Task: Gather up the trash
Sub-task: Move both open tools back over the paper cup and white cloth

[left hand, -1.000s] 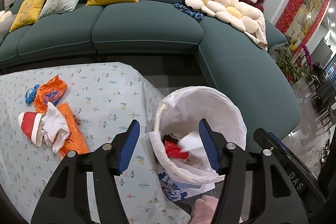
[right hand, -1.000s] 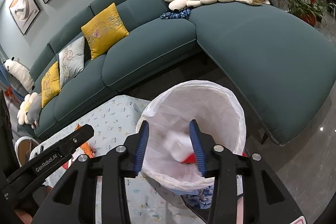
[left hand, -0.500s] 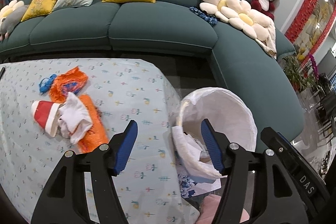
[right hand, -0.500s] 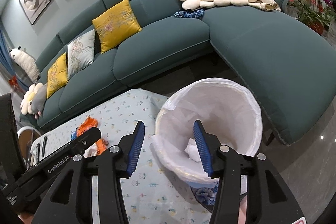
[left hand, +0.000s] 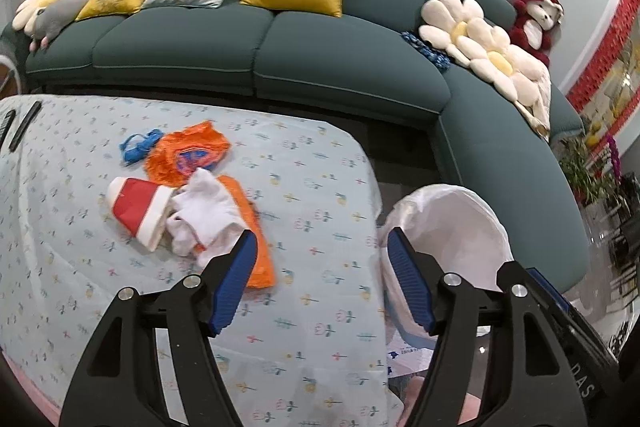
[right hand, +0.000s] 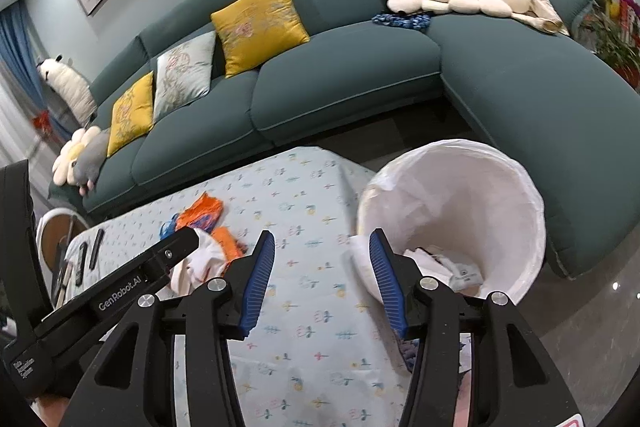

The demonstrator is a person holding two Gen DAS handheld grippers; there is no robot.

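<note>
A pile of trash lies on the table with the flowered cloth (left hand: 312,187): an orange wrapper (left hand: 188,153), a red and white paper cup (left hand: 138,211) on its side, a crumpled white tissue (left hand: 206,215), a long orange packet (left hand: 256,247) and a blue scrap (left hand: 138,145). The bin with a white liner (left hand: 460,227) stands off the table's right edge and holds trash (right hand: 448,267). My left gripper (left hand: 322,283) is open and empty above the table, right of the pile. My right gripper (right hand: 320,283) is open and empty between the table (right hand: 304,195) and the bin (right hand: 472,203).
A teal corner sofa (left hand: 320,59) with yellow and grey cushions, flower pillows and a red plush toy runs behind the table. Dark remotes (left hand: 24,125) lie at the table's far left. Potted plants (left hand: 588,171) stand at the right.
Both grippers have swung left, away from above the bin toward the table. The right gripper has opened wider and a white piece it held over the bin now lies inside.
</note>
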